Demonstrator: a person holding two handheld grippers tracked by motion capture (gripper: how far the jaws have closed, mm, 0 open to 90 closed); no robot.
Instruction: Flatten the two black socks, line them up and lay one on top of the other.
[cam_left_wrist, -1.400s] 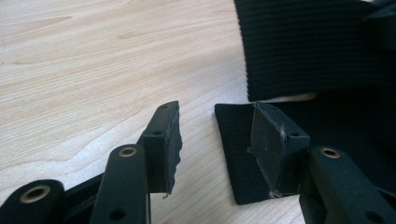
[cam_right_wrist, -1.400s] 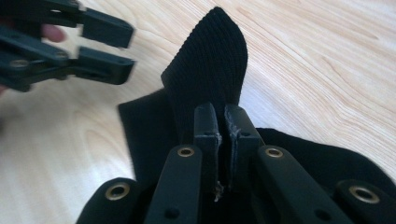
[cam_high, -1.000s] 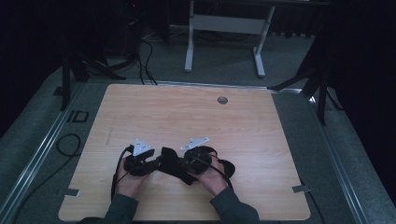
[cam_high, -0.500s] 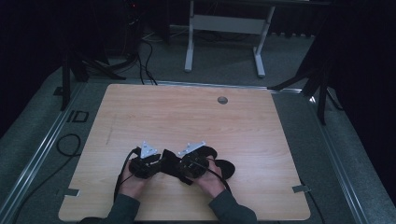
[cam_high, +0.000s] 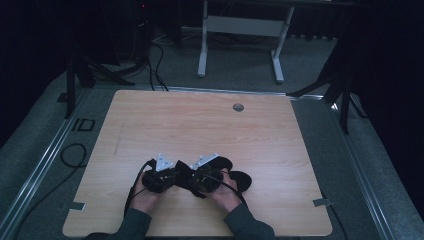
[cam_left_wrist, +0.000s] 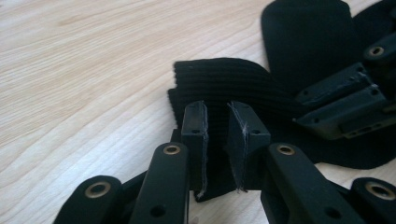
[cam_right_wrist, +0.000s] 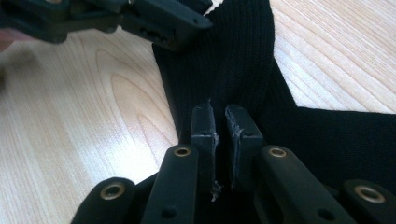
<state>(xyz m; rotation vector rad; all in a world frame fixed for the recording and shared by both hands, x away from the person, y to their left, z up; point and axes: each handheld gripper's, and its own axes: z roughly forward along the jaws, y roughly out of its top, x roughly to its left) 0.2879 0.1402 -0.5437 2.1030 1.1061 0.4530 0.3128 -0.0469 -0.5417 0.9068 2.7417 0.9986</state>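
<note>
Both tools grip black socks (cam_high: 235, 176) lying near the front edge of the worktop (cam_high: 210, 125). The left tool (cam_left_wrist: 217, 135) is clamped on a ribbed cuff, fabric pinched between its jaws; the right tool (cam_right_wrist: 220, 135) is clamped on knit cloth too. The tools sit close together, tips almost meeting. By the look of it, the grasp is made and the folding or pairing is left to do. Only a small round grommet (cam_high: 238, 107) lies far back; nothing blocks the work.
</note>
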